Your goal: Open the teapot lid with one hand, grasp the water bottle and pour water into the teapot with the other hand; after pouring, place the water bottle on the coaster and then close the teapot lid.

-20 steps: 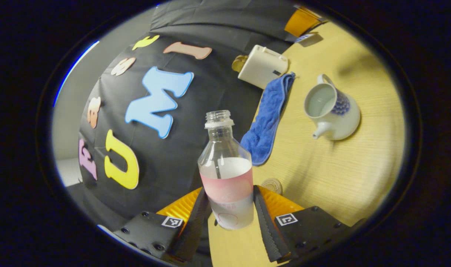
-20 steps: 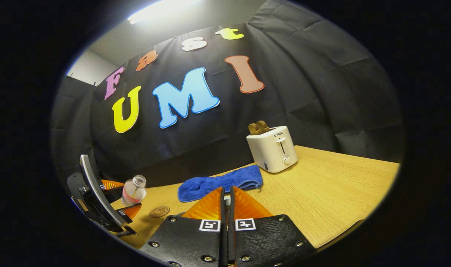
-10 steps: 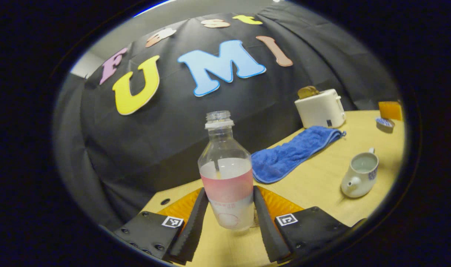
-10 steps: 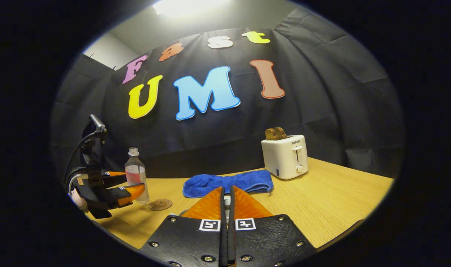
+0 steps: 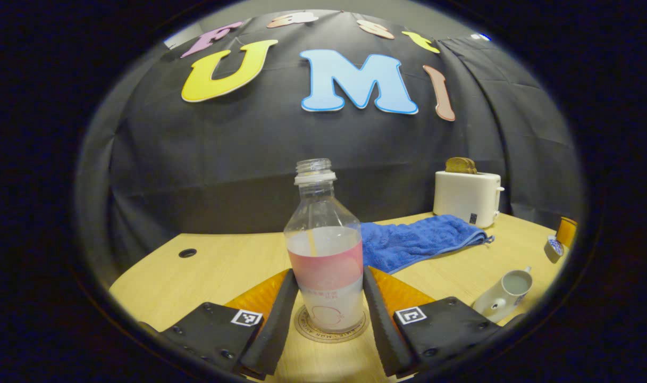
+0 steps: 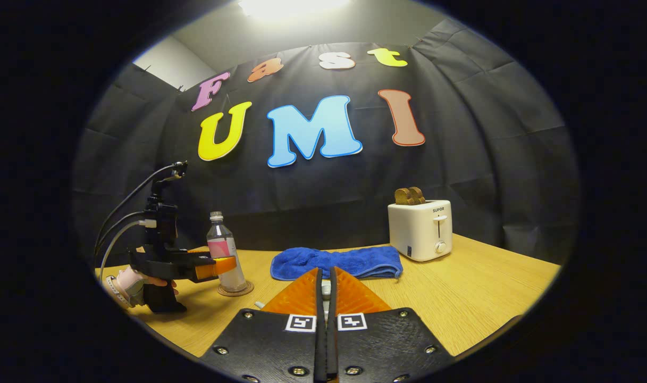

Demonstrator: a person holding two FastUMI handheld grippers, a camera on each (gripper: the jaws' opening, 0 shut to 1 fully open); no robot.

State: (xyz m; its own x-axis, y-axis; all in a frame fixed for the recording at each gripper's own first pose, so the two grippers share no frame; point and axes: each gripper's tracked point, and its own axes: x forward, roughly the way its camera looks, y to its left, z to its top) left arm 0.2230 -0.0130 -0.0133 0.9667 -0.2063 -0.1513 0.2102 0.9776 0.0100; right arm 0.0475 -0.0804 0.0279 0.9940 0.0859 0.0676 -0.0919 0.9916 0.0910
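Light wood tabletop (image 5: 222, 266) runs under both grippers, with the black cloth wall behind it.

Left gripper view, near to far: left gripper (image 5: 327, 303) at 6 o'clock, both fingers pressed against the sides of the water bottle (image 5: 324, 250), so it grips the bottle. Bottle is upright, uncapped, partly filled, its base on the round coaster (image 5: 307, 332). At 4 o'clock the teapot (image 5: 503, 295) sits lidless, with liquid visible inside. At 2 to 3 o'clock, beyond the bottle, lies a blue towel (image 5: 413, 242); behind it a white toaster (image 5: 467, 198) with toast in its slots. At 3 o'clock, at the table's far edge, the teapot lid (image 5: 555, 246) is visible beside an orange fingertip.

Right gripper view: right gripper (image 6: 326, 290) at 6 o'clock, fingers drawn together on a small pale object between them; I cannot tell what it is. At 9 o'clock a hand (image 6: 129, 284) holds the left gripper around the bottle on the coaster.
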